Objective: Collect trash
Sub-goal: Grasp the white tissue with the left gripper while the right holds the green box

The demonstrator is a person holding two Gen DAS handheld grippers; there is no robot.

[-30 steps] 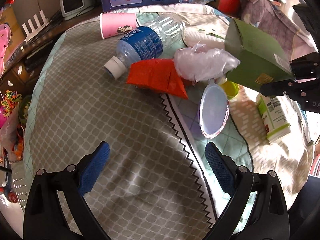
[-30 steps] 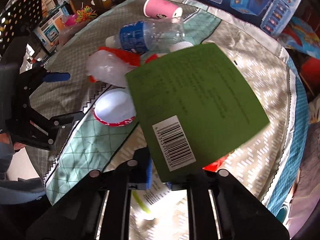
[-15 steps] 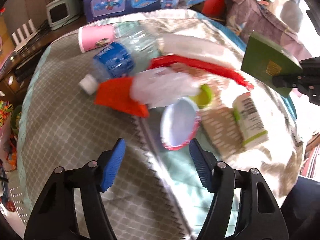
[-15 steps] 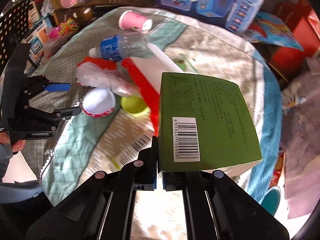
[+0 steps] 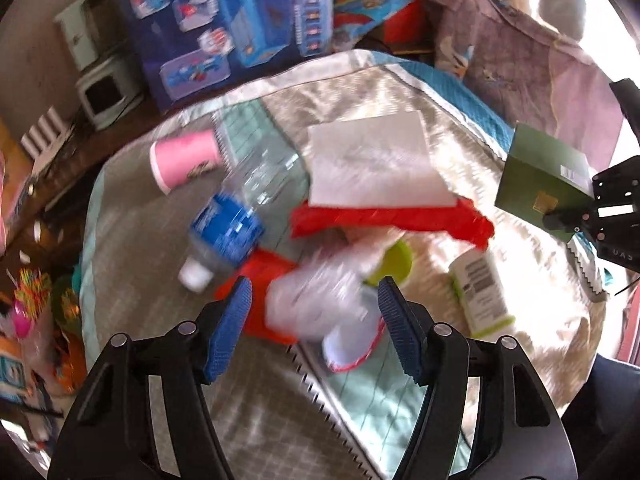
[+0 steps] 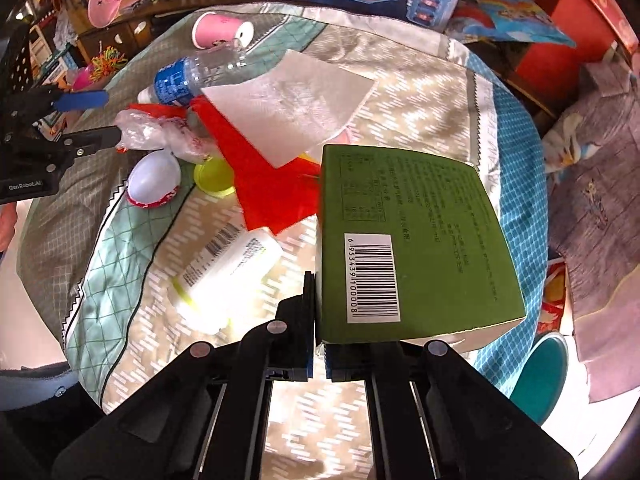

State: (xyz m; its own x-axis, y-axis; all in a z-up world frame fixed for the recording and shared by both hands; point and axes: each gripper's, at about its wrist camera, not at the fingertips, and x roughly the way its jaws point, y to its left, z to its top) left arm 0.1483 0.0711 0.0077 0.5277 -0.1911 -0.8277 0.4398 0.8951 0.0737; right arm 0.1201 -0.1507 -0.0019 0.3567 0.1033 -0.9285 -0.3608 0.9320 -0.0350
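My right gripper [image 6: 318, 354] has its jaws clamped on the edge of the green box [image 6: 416, 240], lifted clear of the quilted tabletop [image 6: 404, 120]; next it needs a bin. My left gripper [image 5: 314, 328] hangs with jaws apart, empty, over the crumpled plastic bag [image 5: 320, 300].

A white barcode sticker on the green box [image 6: 416, 240], right of centre in the right wrist view, carries the digits 6 953439 100008 — the small print on the panel above it is too fine to read. At the left edge of the same view, the black body of the left gripper [image 6: 24, 188] bears "GenRobot.AI" in white. A second barcode marks the white bottle [image 6: 224, 268] at lower centre — its numbers are illegible. The blue bottle label is blurred.
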